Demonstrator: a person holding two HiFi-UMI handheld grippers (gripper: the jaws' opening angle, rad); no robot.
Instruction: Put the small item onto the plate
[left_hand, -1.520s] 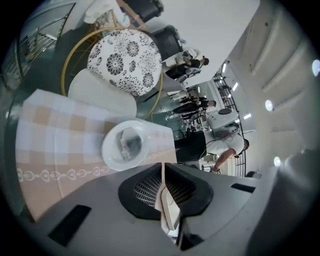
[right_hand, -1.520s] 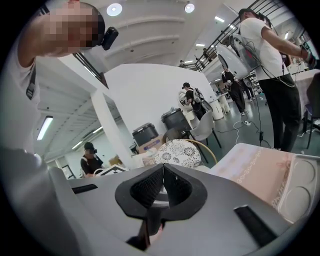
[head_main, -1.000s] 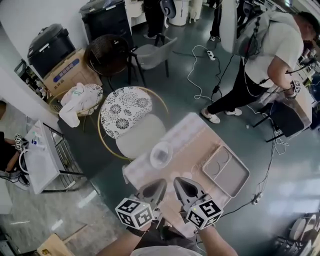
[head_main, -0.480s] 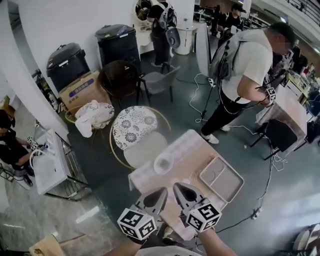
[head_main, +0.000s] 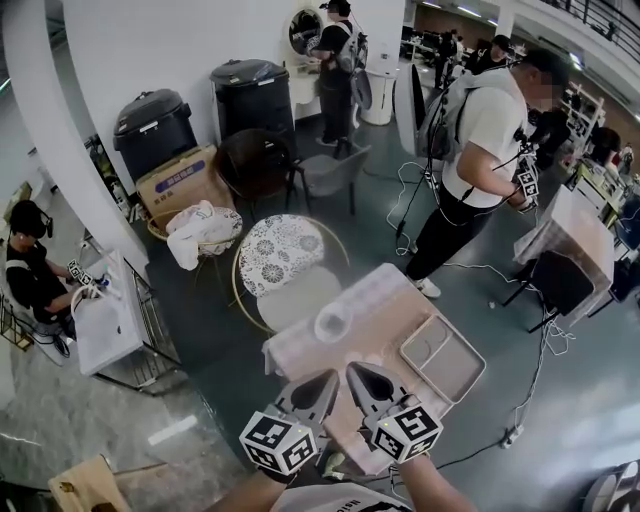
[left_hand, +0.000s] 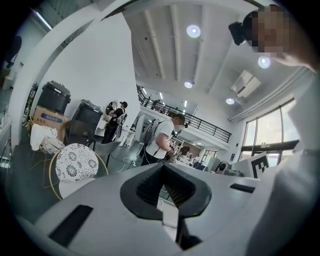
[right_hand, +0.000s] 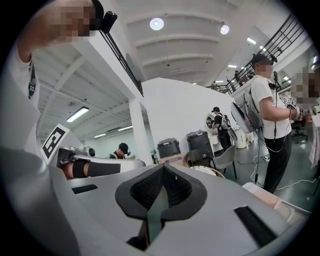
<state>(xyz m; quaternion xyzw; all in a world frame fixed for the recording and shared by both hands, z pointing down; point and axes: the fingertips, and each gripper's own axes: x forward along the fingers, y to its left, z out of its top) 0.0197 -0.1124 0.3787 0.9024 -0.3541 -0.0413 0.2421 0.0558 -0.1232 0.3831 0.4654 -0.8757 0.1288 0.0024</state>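
Note:
In the head view a small table (head_main: 385, 290) with a pale cloth stands below me. On it sit a round translucent plate (head_main: 335, 322) and a beige compartment tray (head_main: 443, 358). A small pale item (head_main: 368, 361) lies near the table's near edge, too blurred to tell what it is. My left gripper (head_main: 330, 376) and right gripper (head_main: 352, 369) hang side by side above that near edge, both shut with nothing held. In the left gripper view the gripper (left_hand: 164, 168) points level across the room, jaws together. The right gripper (right_hand: 162, 168) does the same in its own view.
A round patterned chair (head_main: 275, 255) stands beyond the table, with dark chairs, two black bins (head_main: 152, 122) and a cardboard box behind. A standing person (head_main: 470, 170) is at the right, a seated person (head_main: 30, 280) by a white cart at the left. Cables trail on the floor.
Both grippers have risen together and stayed shut. The head view has tilted up, so the table looks smaller and more of the room shows.

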